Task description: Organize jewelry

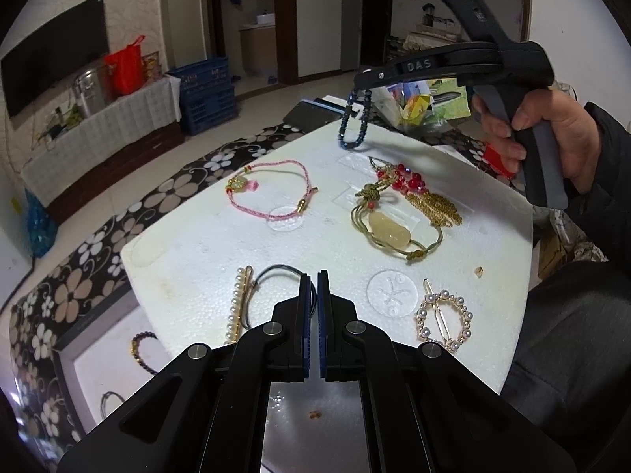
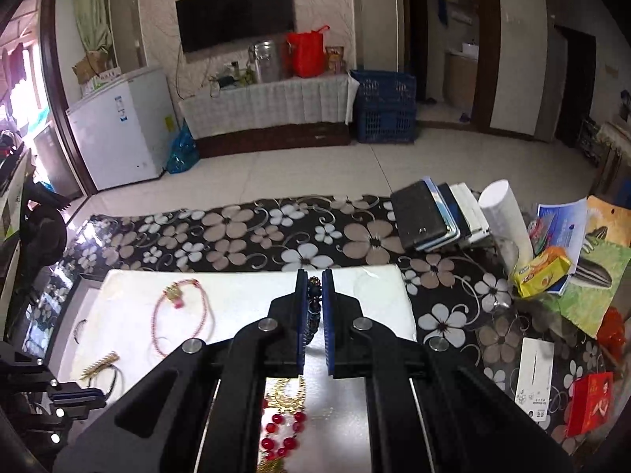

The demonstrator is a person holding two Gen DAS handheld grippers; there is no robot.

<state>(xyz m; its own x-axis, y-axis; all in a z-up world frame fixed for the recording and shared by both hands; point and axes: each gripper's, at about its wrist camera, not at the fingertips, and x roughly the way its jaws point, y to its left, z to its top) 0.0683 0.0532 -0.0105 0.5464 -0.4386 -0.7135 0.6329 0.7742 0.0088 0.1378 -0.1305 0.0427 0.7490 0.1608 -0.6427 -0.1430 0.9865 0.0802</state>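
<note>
Your left gripper (image 1: pixel 314 299) hangs low over the white foam board (image 1: pixel 197 252), jaws pressed together on nothing. Your right gripper (image 1: pixel 364 81) pinches the dark blue beaded bracelet (image 1: pixel 355 118), which dangles above the board's far edge. Swing it fast and the loop may slip out, or snag the red-beaded gold tassel ornament (image 1: pixel 418 189).

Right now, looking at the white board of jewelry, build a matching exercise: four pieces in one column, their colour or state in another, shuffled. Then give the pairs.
Column one:
1. cord bracelet
2. bead bracelet
3. round hairpin
4. straight hairpin

Column two:
A. ring of pearls
B. pink
C. row of pearls in a line
D. dark blue, hanging from the right gripper

Pairs: 1-B, 2-D, 3-A, 4-C
</note>
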